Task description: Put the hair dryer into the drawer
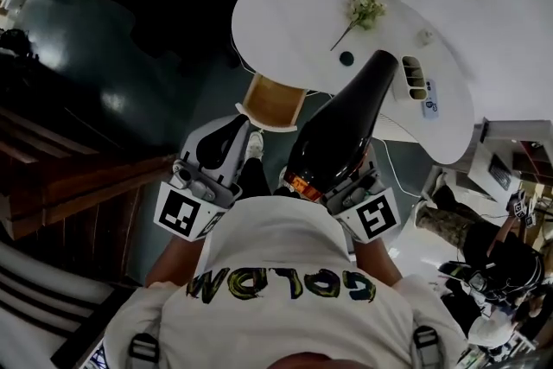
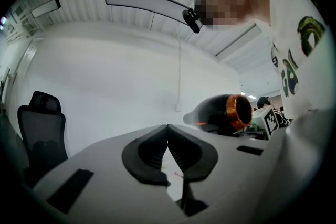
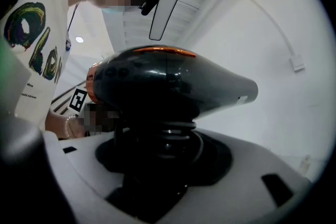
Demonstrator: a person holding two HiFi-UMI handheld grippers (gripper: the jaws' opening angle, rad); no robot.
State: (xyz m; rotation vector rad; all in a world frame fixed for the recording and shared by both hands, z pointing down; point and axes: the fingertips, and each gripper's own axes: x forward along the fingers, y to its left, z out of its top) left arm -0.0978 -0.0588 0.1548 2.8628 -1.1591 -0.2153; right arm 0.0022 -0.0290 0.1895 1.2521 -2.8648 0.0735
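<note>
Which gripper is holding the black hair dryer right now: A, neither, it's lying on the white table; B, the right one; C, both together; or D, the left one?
B: the right gripper is closed around the handle of the hair dryer, while the left gripper has its jaws together with nothing between them.

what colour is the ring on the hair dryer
Orange; the hair dryer shows it best in the left gripper view.
</note>
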